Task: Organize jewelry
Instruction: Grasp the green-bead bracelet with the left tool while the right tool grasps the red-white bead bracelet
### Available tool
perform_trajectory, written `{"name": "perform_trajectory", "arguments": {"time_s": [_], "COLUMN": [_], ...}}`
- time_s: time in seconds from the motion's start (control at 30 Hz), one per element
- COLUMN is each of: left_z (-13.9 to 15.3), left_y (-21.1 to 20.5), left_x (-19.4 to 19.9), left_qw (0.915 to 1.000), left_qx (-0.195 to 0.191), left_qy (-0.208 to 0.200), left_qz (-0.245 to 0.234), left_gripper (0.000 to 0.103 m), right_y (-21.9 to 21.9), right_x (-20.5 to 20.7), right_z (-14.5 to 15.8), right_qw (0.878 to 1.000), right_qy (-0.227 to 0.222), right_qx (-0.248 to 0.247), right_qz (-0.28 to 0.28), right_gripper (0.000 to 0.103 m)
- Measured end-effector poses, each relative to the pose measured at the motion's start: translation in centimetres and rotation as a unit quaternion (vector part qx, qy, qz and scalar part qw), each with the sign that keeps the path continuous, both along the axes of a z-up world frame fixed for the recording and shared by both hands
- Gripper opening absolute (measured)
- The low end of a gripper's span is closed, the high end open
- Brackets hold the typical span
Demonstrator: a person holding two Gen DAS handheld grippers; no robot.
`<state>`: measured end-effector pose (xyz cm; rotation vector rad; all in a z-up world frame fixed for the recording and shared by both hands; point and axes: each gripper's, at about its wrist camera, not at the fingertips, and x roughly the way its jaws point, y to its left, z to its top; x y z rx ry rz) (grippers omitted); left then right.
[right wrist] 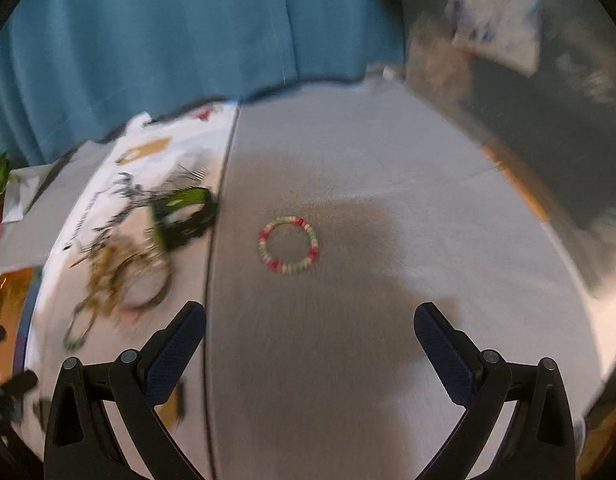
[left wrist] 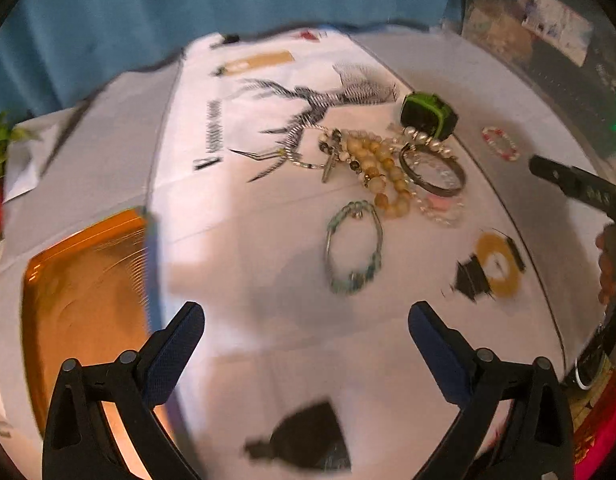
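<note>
A teal beaded bracelet point(left wrist: 354, 248) lies on the white printed cloth point(left wrist: 236, 208) just ahead of my open left gripper point(left wrist: 306, 326). Beyond it is a heap of jewelry: a tan bead bracelet point(left wrist: 382, 172), a dark bangle point(left wrist: 432, 170), a pearl strand point(left wrist: 428, 140) and a black-and-green band point(left wrist: 428, 114). A red, white and green bead bracelet point(right wrist: 288, 244) lies alone on the grey surface point(right wrist: 388, 184), ahead of my open right gripper point(right wrist: 310, 328). The same bracelet point(left wrist: 501, 143) shows in the left wrist view. Nothing is between either gripper's fingers.
An orange tray point(left wrist: 84, 296) sits at the left of the cloth. A blue curtain point(right wrist: 148, 40) hangs behind the table. The jewelry heap point(right wrist: 124, 276) and the black-and-green band point(right wrist: 184, 220) appear blurred at the right wrist view's left. A finger of the other gripper point(left wrist: 580, 188) enters from the right.
</note>
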<state>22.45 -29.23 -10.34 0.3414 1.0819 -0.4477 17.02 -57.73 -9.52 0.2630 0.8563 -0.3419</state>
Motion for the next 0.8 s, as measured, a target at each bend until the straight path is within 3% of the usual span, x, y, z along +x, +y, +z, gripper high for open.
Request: {"name": "perform_trajectory", "arguments": {"time_s": [0.1, 0.2, 0.27, 0.37, 0.4, 0.47, 0.5, 0.53, 0.57, 0.67, 0.8], "left_z": [-1.0, -1.2, -1.9, -2.6, -2.6, -2.3, -2.0, -1.8, -1.7, -1.3, 0.7], "left_y": [-0.9, -1.3, -1.6, -2.0, -1.9, -1.9, -2.0, -2.1, -2.1, -1.7, -0.3], "left_x": [1.6, 2.6, 3.3, 3.6, 3.6, 3.7, 3.7, 3.8, 3.9, 4.0, 2.4], "left_qw": [0.9999, 1.0000, 0.9998, 0.9995, 0.9995, 0.9996, 0.9995, 0.9992, 0.9987, 0.9978, 0.9963], "left_qx": [0.000, 0.000, -0.001, -0.004, -0.012, -0.021, -0.027, -0.031, -0.037, -0.053, -0.078], "left_qy": [0.014, 0.004, 0.019, 0.029, 0.027, 0.017, 0.009, 0.012, 0.023, 0.030, 0.020], "left_qz": [-0.002, 0.002, 0.001, -0.013, -0.015, -0.013, -0.015, -0.022, -0.027, -0.025, -0.028], "left_gripper": [0.095, 0.095, 0.094, 0.092, 0.086, 0.064, 0.033, 0.010, 0.007, 0.000, 0.000], "right_y": [-2.1, -3.3, -4.1, -2.8, -2.7, -3.1, -3.1, -3.0, -2.4, -0.9, -0.8], "right_x": [2.9, 3.7, 5.0, 6.1, 6.3, 6.5, 6.6, 6.3, 6.3, 6.4, 4.8], "right_z": [-1.4, -1.5, -2.7, -3.3, -3.3, -3.4, -3.3, -3.1, -2.6, -2.4, -1.7], "right_qw": [1.000, 0.999, 0.999, 0.998, 0.998, 0.999, 0.999, 0.999, 0.998, 0.995, 0.998], "right_qy": [0.008, -0.010, 0.012, 0.033, 0.034, 0.033, 0.029, 0.021, 0.006, 0.023, 0.008], "right_qx": [0.015, -0.007, 0.004, -0.050, -0.052, -0.039, -0.040, -0.044, -0.052, -0.075, -0.038], "right_qz": [0.004, -0.037, -0.030, 0.007, 0.011, 0.007, 0.009, 0.017, 0.040, 0.061, 0.051], "right_gripper": [0.103, 0.103, 0.103, 0.103, 0.103, 0.100, 0.096, 0.067, 0.010, 0.007, 0.007]}}
